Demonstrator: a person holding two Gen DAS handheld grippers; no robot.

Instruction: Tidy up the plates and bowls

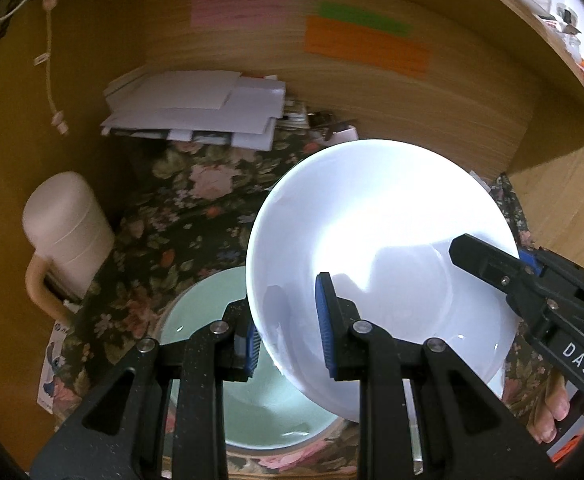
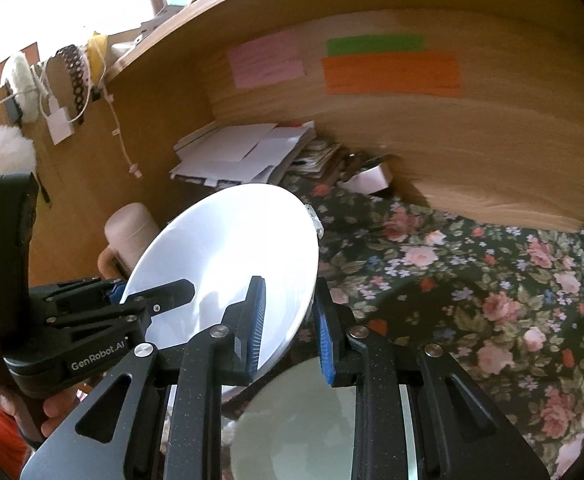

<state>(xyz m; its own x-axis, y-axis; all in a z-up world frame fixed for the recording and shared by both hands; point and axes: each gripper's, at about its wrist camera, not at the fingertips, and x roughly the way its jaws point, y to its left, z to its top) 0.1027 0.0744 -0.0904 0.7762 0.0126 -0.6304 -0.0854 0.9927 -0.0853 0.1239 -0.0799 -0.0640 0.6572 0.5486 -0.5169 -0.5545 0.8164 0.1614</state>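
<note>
Both grippers held one round glossy white ceramic bowl point(image 1: 380, 264), tilted, above a pale green ceramic bowl point(image 1: 208, 320) on the dark floral tablecloth point(image 2: 472, 280). The left gripper point(image 1: 288, 344) pinched its left rim; the right gripper point(image 2: 290, 328) clamped the right rim
</note>
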